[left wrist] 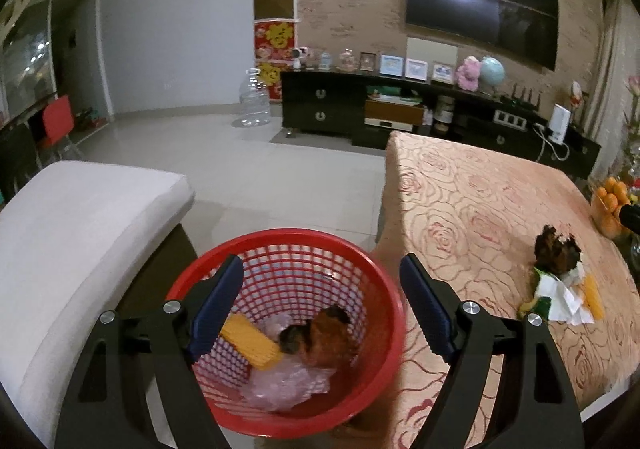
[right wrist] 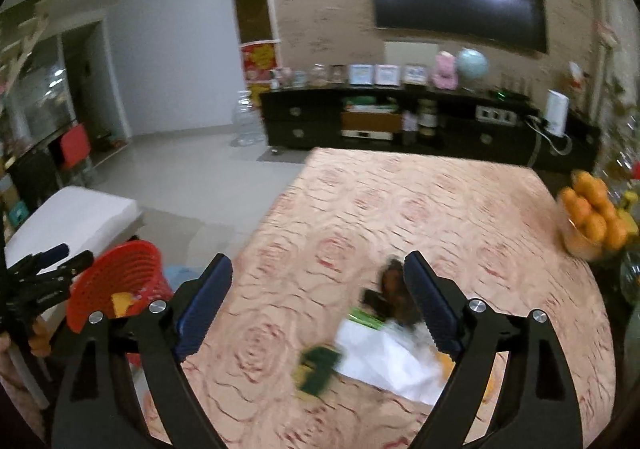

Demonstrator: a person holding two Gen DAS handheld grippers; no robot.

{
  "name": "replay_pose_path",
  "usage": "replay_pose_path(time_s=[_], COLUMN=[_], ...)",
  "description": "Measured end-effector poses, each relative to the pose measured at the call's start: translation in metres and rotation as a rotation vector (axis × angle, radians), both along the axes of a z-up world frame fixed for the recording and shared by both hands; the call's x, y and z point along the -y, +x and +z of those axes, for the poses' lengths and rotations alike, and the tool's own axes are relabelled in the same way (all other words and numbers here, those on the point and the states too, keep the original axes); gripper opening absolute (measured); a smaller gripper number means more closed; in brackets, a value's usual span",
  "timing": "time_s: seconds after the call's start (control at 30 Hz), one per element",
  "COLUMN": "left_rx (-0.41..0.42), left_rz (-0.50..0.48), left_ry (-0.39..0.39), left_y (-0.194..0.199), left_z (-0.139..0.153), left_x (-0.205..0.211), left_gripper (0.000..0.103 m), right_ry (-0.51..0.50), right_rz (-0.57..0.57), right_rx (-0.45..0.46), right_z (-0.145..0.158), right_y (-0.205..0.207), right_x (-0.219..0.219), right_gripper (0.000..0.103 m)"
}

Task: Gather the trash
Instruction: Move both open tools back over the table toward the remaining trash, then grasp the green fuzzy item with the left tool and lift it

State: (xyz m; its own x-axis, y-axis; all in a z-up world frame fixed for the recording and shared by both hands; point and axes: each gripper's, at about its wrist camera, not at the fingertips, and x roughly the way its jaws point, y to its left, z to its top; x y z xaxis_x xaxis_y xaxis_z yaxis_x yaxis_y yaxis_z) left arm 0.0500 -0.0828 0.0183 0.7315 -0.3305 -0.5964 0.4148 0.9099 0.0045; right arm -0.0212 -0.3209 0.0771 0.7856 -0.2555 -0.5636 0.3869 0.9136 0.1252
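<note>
Red plastic mesh basket (left wrist: 384, 289); yellow ridged block (left wrist: 251, 341) inside. Pinkish-peach tablecloth (left wrist: 472, 209), red rose-outline pattern. Dark-brown crumpled wrapper (left wrist: 557, 255), white tissue (left wrist: 566, 299). Black grippers, blue pads (left wrist: 426, 305).

The left gripper (left wrist: 322, 309) is matte black plastic, two broad angular arms each pierced by a long tapering slot; every arm carries two round silver screw heads near its upper joint; its fingers (left wrist: 426, 307) are faced with dark blue pads, ribbed along the inner edge like fine teeth, narrowing to a rounded tip. The right gripper (right wrist: 318, 305) has the same build: black slotted arms, paired silver screws, blue serrated fingers (right wrist: 206, 305); seen from the right wrist view, the left gripper shows as black with a rounded blue tip at the frame's left edge.
</note>
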Motion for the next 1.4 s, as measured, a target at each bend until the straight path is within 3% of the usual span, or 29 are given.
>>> replay_pose_path(time_s=[0.13,0.8,1.17,1.4], left_rx=[0.007,0.006,-0.093,-0.114], left_rz=[-0.04,-0.151,-0.268,-0.383], left_ry=[0.023,0.122,0.119,0.193], left_y=[-0.008,-0.032,-0.046,-0.068], left_z=[-0.004,-0.027,-0.049,-0.071], left_x=[0.019,0.079,0.11,0.157], left_gripper=[0.077,0.078,0.078,0.077], right_ry=[0.001,0.033,0.088,0.117], right_rz=[-0.075,-0.182,-0.279,-0.318], right_rx=[-0.04,-0.121,-0.123,-0.117], right_z=[-0.015,-0.047,-0.052,-0.053], right_y=[-0.016,-0.037,-0.064,-0.078], right_x=[0.015,0.05,0.079,0.094], right_gripper=[0.087,0.087,0.087,0.087])
